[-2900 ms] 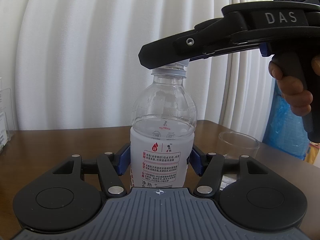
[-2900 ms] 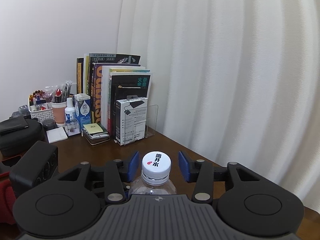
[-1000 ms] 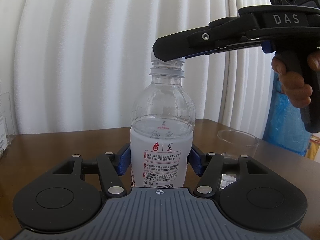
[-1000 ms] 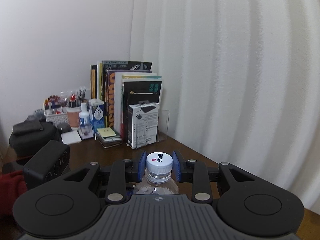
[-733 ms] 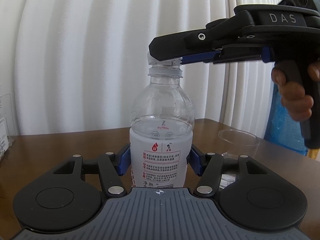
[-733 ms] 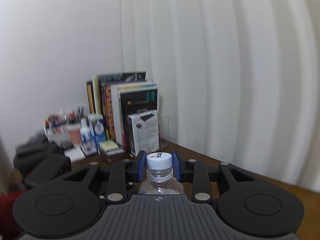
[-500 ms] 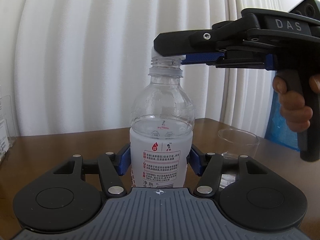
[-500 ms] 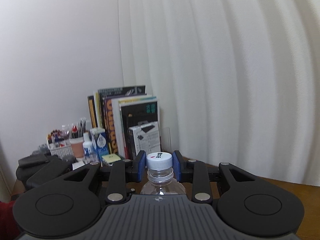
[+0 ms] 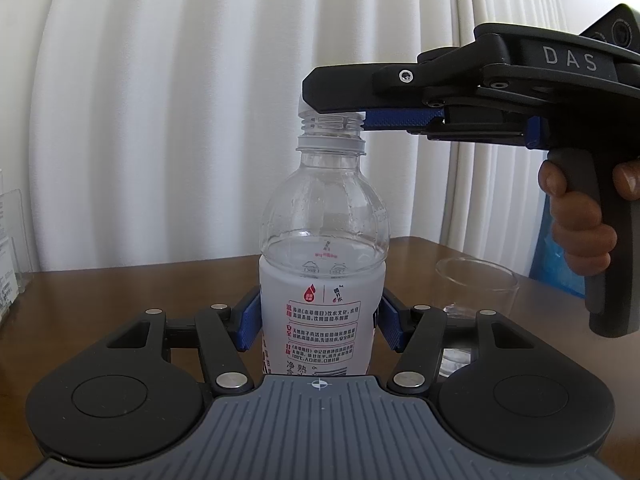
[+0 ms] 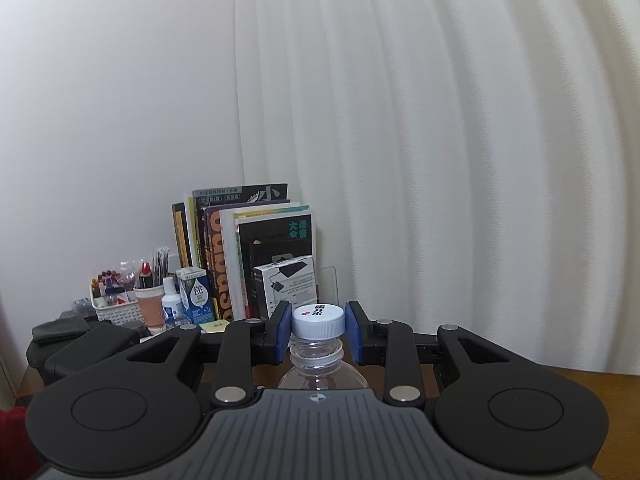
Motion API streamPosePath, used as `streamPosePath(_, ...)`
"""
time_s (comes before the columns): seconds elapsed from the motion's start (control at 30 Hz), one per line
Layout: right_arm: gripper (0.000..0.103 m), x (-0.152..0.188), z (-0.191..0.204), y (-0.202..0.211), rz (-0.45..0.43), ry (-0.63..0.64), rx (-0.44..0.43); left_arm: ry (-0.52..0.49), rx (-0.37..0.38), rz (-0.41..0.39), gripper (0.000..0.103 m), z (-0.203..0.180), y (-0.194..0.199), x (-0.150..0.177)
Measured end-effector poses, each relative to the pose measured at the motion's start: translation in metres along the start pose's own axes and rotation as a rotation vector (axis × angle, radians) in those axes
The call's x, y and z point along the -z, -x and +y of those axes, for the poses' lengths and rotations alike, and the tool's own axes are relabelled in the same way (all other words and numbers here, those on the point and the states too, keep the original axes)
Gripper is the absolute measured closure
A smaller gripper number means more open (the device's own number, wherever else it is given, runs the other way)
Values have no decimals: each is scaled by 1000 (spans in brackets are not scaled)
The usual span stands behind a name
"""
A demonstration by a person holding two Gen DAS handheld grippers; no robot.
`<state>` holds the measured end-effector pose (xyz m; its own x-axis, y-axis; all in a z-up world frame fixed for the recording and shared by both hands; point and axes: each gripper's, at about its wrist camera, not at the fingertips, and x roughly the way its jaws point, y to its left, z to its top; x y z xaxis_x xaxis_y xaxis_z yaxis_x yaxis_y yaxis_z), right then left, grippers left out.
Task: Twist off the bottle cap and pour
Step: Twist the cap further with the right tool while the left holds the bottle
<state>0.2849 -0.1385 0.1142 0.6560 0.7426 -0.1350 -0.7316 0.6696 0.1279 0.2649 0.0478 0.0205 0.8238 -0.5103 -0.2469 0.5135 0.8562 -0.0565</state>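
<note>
A clear plastic water bottle [image 9: 324,240] with a white label stands upright on the brown table. My left gripper [image 9: 320,320] is shut on its labelled body. My right gripper [image 10: 318,330] is shut on the white cap [image 10: 318,322], which sits raised on the bottle's neck [image 10: 316,356] with the threads showing below it. In the left wrist view the right gripper [image 9: 332,100] reaches in from the right and covers most of the cap; the bare threads [image 9: 332,124] show under it. A clear glass [image 9: 476,292] stands on the table right of the bottle.
A row of books [image 10: 248,252], a white box [image 10: 286,288], a small basket of pens [image 10: 116,300] and small bottles stand at the far left by the wall. A black bag [image 10: 80,344] lies left. White curtains hang behind. A blue bag [image 9: 560,264] is at the right.
My right gripper closed on the cap, then turned and lifted with it. The cap has risen, baring the neck threads. The bottle and left gripper stayed still.
</note>
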Motion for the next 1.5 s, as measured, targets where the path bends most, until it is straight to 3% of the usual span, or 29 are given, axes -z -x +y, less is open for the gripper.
streamPosePath(1.13, 71, 30, 16, 11, -140, 62, 54, 9, 0, 1, 44, 2, -2, -1)
streamPosePath(1.5, 71, 26, 18, 9, -125, 88, 60, 12, -1, 5, 44, 3, -4, 2)
